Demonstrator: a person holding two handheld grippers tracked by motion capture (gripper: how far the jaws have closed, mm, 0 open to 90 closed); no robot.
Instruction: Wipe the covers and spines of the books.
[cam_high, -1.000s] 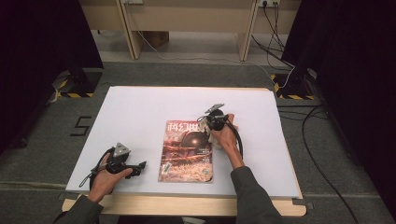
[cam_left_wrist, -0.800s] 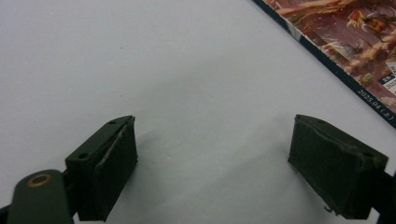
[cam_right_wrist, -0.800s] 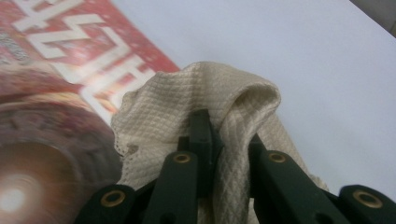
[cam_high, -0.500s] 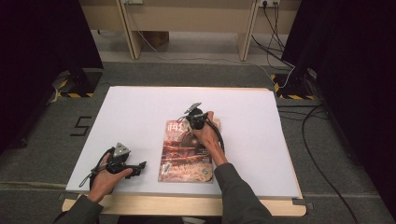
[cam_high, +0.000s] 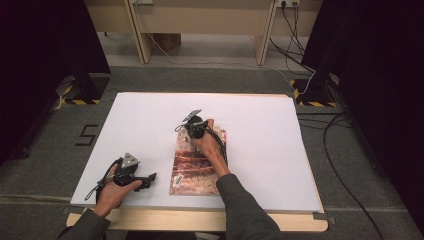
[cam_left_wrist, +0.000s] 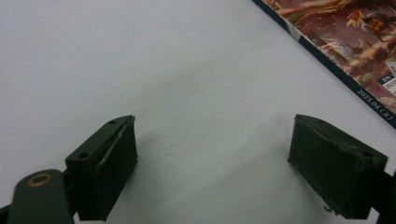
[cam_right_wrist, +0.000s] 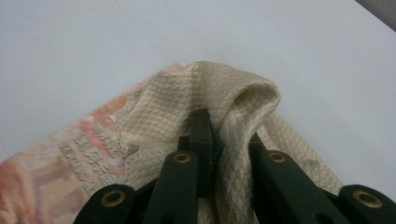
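right gripper (cam_high: 189, 131): jaws clenched on beige cloth (cam_right_wrist: 224, 107), dragged leftward from frame centre-right to centre across magazine (cam_high: 196, 172) | wiping pass looks under way | left gripper (cam_high: 150, 176): jaws released, idle lower left on table (cam_high: 280, 130)

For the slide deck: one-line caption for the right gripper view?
Right gripper shut on beige cloth atop a magazine.
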